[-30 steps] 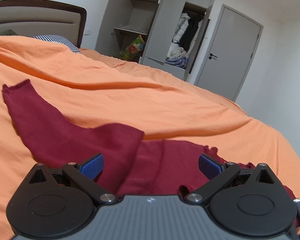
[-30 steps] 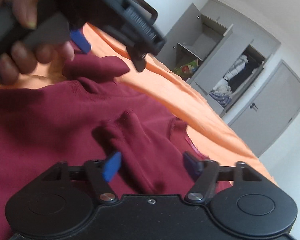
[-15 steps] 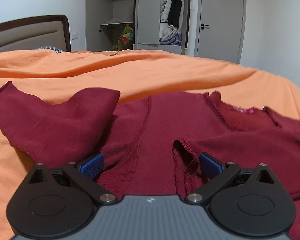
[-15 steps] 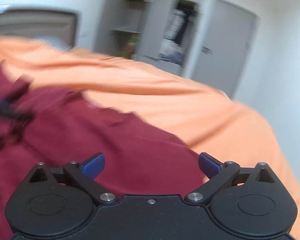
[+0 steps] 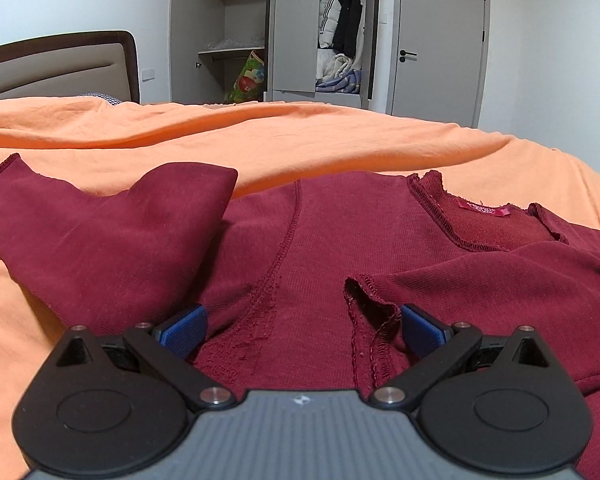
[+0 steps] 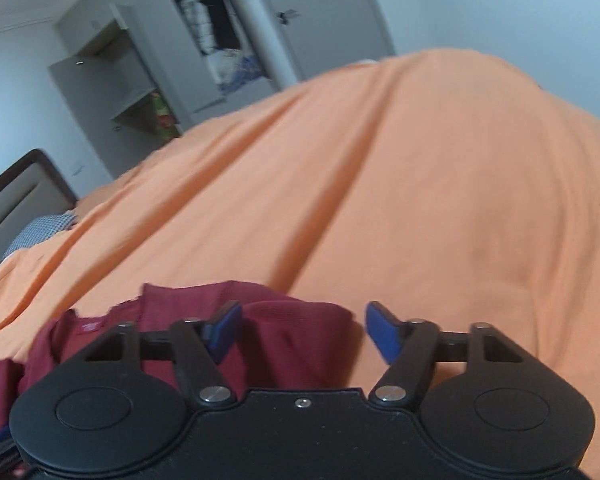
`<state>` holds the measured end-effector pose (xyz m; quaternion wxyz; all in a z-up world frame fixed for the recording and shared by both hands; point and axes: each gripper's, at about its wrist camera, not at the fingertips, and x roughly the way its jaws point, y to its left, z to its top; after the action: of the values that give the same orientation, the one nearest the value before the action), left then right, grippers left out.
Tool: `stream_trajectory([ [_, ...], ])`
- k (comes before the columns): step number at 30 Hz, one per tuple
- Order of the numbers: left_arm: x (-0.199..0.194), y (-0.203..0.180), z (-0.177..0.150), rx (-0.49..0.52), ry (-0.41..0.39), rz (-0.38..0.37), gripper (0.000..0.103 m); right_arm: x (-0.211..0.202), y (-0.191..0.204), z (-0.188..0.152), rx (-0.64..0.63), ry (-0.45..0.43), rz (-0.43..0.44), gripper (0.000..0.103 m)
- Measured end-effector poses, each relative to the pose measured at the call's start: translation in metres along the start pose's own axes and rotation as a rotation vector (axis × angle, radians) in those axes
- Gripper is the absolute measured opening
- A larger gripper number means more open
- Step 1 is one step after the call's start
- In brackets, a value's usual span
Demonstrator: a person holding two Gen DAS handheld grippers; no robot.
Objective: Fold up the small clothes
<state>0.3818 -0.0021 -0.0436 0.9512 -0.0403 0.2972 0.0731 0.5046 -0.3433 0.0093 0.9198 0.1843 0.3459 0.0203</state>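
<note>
With one sleeve (image 5: 500, 292) now laid across the shirt (image 5: 300, 260) on the bed (image 5: 300, 148), the right gripper (image 6: 302, 330) has swung off past the shirt's edge, fingers released, while the left gripper (image 5: 300, 326) stays low over the chest, fingers spread and grasping nothing, the other sleeve (image 5: 99, 240) lying beyond its left finger and yet to be folded.

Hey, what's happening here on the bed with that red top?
A person is folding a dark red long-sleeved top spread on an orange bedspread, using a handheld gripper in each hand. The left gripper is open, low over the middle of the top, gripping nothing. One sleeve is already folded across the chest; the other sleeve lies bunched out to the side. The right gripper is also open, at the top's edge near the neckline, holding nothing.
</note>
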Motion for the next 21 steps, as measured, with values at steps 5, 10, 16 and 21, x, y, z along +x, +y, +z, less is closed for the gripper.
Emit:
stream_trajectory([
  [5, 0.000, 0.001, 0.000, -0.002, -0.004, -0.002, 0.103, 0.010, -0.007, 0.002, 0.032, 0.031, 0.005, 0.014],
  [10, 0.001, 0.003, 0.001, -0.011, -0.003, -0.014, 0.103, -0.007, 0.002, 0.016, -0.103, -0.043, -0.002, 0.007],
  [16, 0.000, 0.003, 0.000, -0.013, -0.011, -0.015, 0.103, -0.014, 0.024, 0.016, -0.378, -0.106, -0.073, 0.007],
  [21, 0.000, 0.003, 0.000, -0.012, -0.012, -0.014, 0.103, 0.002, 0.013, -0.002, -0.348, -0.045, -0.088, 0.024],
])
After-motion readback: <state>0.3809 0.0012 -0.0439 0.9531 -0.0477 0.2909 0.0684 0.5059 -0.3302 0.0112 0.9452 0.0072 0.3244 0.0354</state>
